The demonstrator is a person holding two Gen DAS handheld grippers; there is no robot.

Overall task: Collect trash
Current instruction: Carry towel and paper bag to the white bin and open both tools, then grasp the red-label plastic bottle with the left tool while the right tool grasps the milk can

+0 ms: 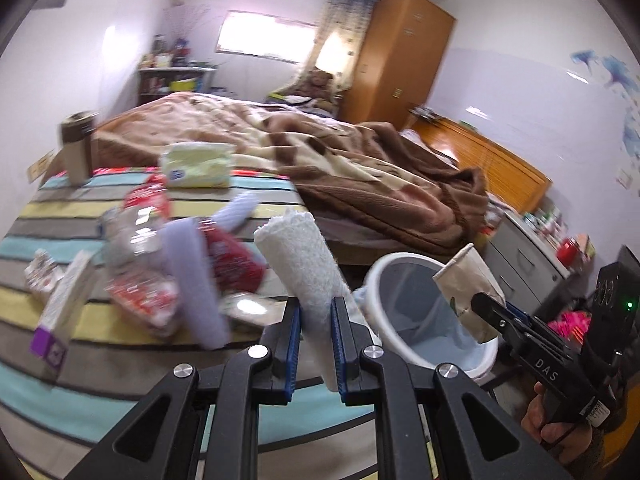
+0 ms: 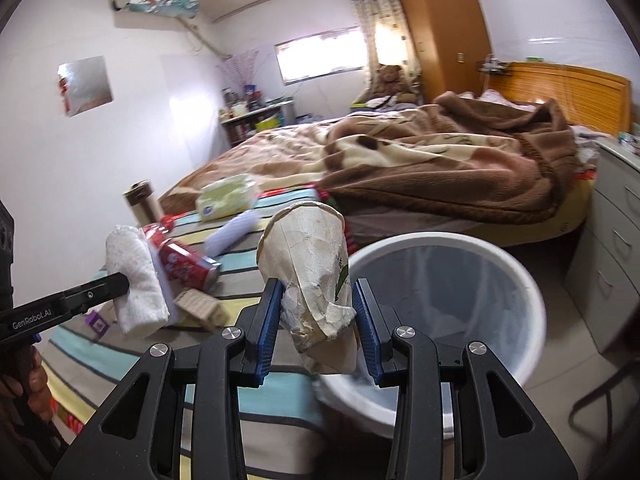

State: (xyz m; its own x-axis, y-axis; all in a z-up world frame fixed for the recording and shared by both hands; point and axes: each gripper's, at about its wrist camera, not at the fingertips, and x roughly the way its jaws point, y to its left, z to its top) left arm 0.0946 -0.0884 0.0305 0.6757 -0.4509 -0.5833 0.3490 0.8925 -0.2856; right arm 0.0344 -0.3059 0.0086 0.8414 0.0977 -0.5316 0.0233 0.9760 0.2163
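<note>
1. Between the left gripper's [image 1: 316,344] fingers [image 1: 294,344] a rolled white towel [image 1: 304,272] was clamped near its lower end, the roll standing up and leaning left over the bed's edge.
2. Between the right gripper's [image 2: 316,332] fingers [image 2: 266,328] a crumpled paper cup [image 2: 312,272] was clamped at its crushed base, mouth up, the fingers part-way closed around it.
3. Just beyond the cup stood the white bin [image 2: 516,280], lined and open, on the floor beside the bed; in the left view the cup hung over the bin's far rim [image 1: 374,276].
4. On the striped sheet [image 1: 48,236] more litter lay: a red wrapper [image 1: 236,256], a clear plastic pack [image 1: 132,232], a purple-ended box [image 1: 60,312], a red can [image 2: 184,260] and a scrap of cardboard [image 2: 200,308]. A tissue pack [image 1: 198,166] and a flask [image 1: 78,148] sat farther back, near the brown blanket [image 1: 360,176].
5. To do the drop well, I judge the cup should be carried over the middle of the bin's mouth before the fingers part, since a light, creased cup could catch a pad or glance off the rim.
6. The towel looked less like trash; it should be checked before it follows the cup. If it does go in, its long free end should be lowered inside first so it does not drape over the rim.
</note>
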